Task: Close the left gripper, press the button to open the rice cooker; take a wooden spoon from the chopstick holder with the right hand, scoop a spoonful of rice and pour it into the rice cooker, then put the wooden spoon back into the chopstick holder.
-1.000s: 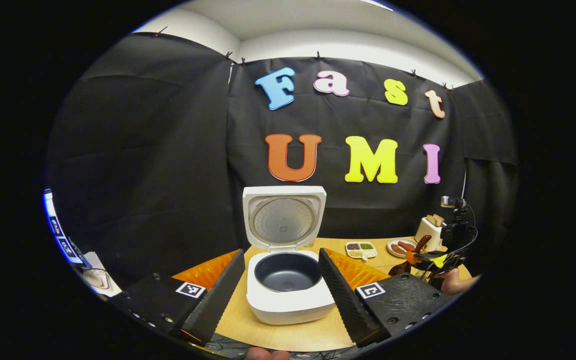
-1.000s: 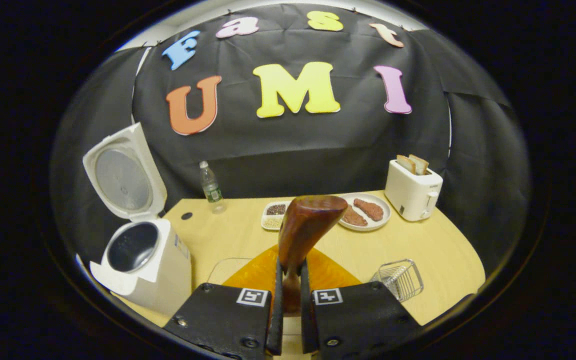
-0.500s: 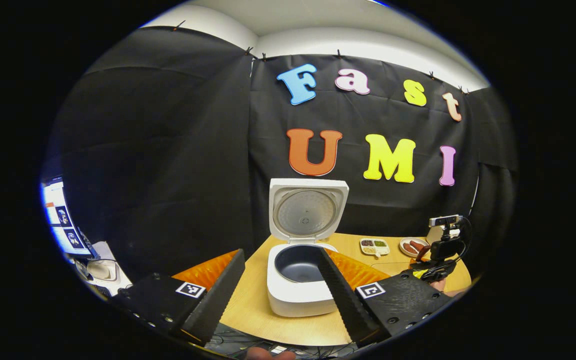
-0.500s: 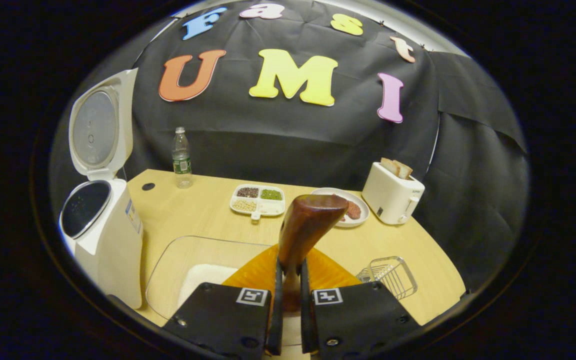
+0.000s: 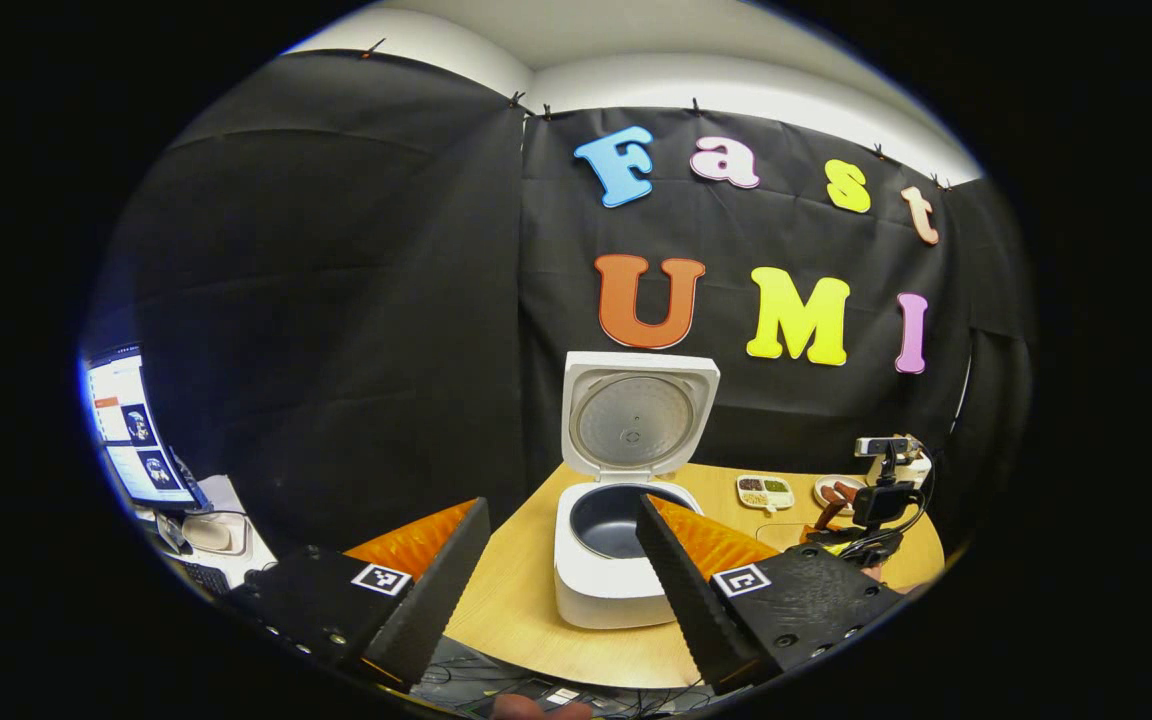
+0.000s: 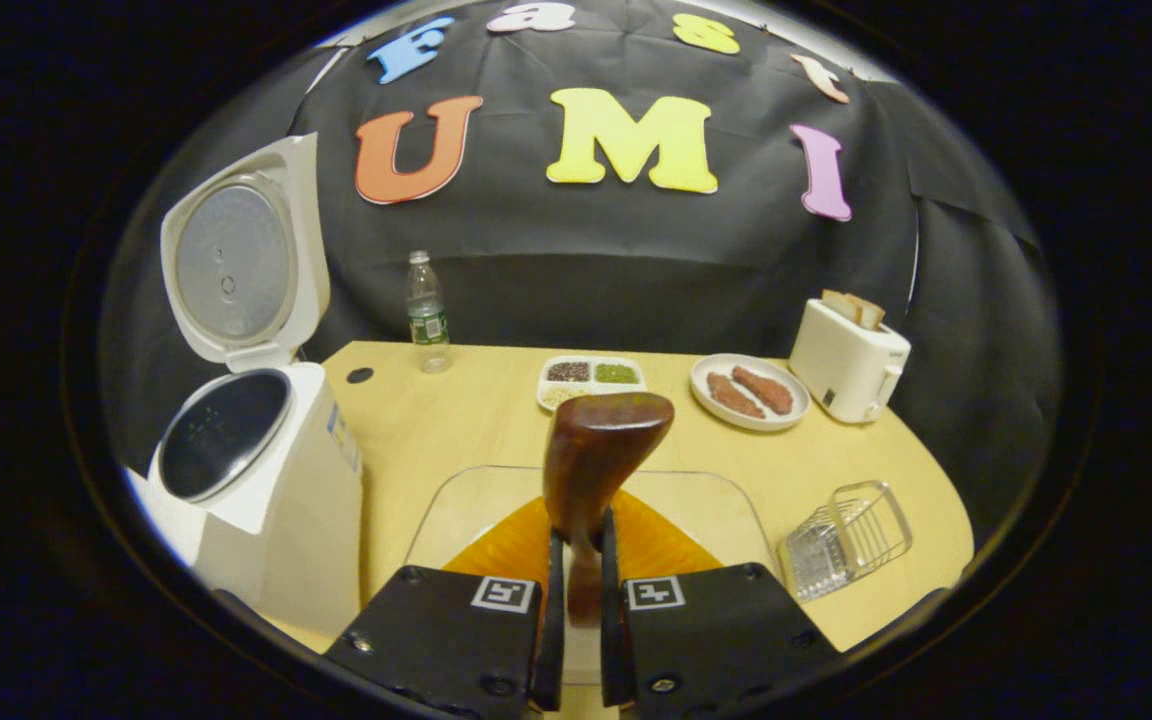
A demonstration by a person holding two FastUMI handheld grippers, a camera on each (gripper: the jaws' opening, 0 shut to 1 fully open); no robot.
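A: With the cooker lid up, why the spoon raised?
B: Right gripper clamps its handle, bowl poised over the clear dish to scoop. Left gripper idles, fingers spread.

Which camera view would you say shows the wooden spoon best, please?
The right gripper view: the wooden spoon stands close and central, gripped by its handle in the right gripper. The left gripper view shows just a small, distant part of it.

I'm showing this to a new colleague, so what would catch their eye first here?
Probably the wooden spoon, upright in the right gripper over a clear tray. Next, the white rice cooker at the table's left, lid up. Farther back, a toaster with bread.
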